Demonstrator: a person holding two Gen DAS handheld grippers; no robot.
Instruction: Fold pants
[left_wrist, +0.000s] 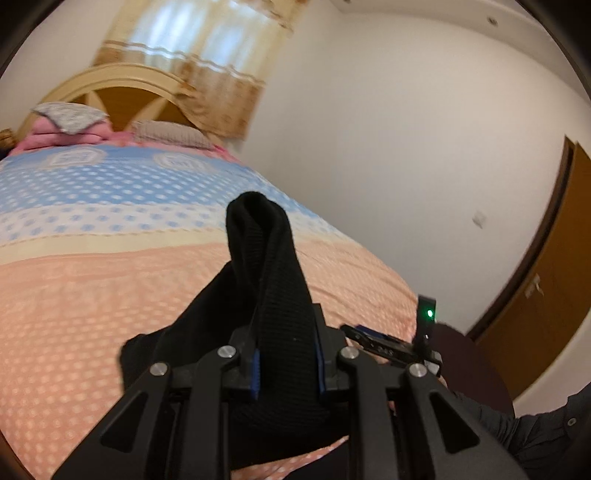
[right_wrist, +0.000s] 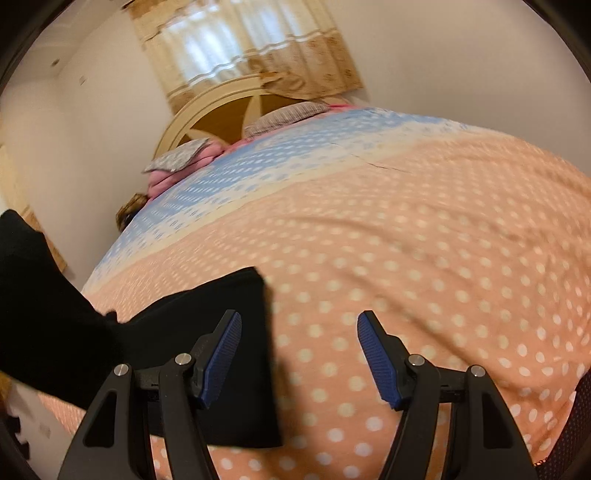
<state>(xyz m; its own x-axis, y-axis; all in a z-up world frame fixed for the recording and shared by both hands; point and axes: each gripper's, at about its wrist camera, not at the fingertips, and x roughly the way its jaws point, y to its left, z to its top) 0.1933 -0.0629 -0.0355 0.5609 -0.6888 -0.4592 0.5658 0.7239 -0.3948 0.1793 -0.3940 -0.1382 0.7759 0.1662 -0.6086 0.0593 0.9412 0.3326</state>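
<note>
In the left wrist view, black knit pants (left_wrist: 266, 254) rise in a folded bunch above the bed. My left gripper (left_wrist: 286, 365) is shut on them, the cloth pinched between its blue pads. From there the fabric hangs down to the left onto the cover. The right wrist view has part of the pants (right_wrist: 236, 306) lying flat on the bed, under and beside the left finger, with a lifted part at the far left edge. My right gripper (right_wrist: 299, 354) stands open over the bedcover, with nothing between its pads (right_wrist: 376, 358).
The bed (right_wrist: 424, 258) wears a peach cover with white dots and a blue band further up. Pillows (left_wrist: 166, 134) and a cream headboard (left_wrist: 122, 74) lie beyond, below a curtain. A brown door (left_wrist: 554, 266) stands at the right. A dark sleeve (left_wrist: 535, 424) shows at bottom right.
</note>
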